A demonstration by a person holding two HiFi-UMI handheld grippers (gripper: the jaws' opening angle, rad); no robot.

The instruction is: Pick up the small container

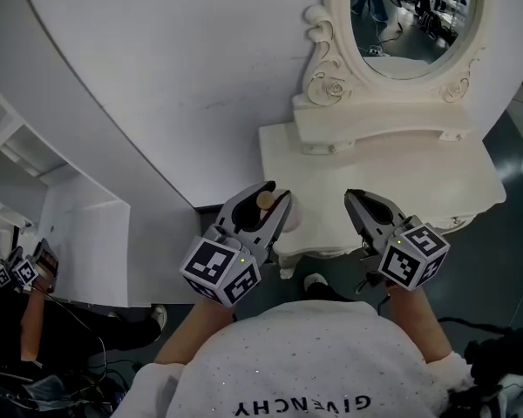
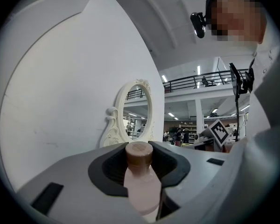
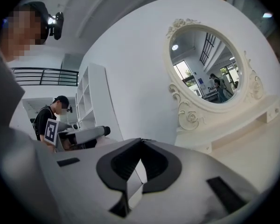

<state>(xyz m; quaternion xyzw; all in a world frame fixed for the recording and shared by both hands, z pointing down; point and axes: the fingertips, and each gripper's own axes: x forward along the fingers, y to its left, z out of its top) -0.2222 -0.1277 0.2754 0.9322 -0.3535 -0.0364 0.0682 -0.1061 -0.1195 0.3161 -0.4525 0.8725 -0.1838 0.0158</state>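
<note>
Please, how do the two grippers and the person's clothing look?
The left gripper and right gripper have grey bodies with black-lined jaws. Each carries a white cube with black square markers. The person wears a white top with dark lettering.

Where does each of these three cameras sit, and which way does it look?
Head view: on the person's head, looking steeply down at the dressing table, mirror, left gripper, right gripper and the person's shirt.
Left gripper view: on the left gripper, looking along its fingers, shut on the small container, toward the mirror; shirt at right.
Right gripper view: on the right gripper, looking along its closed, empty fingers toward the mirror; shirt at left.
Shared: both gripper views show the mirror and the other gripper.
</note>
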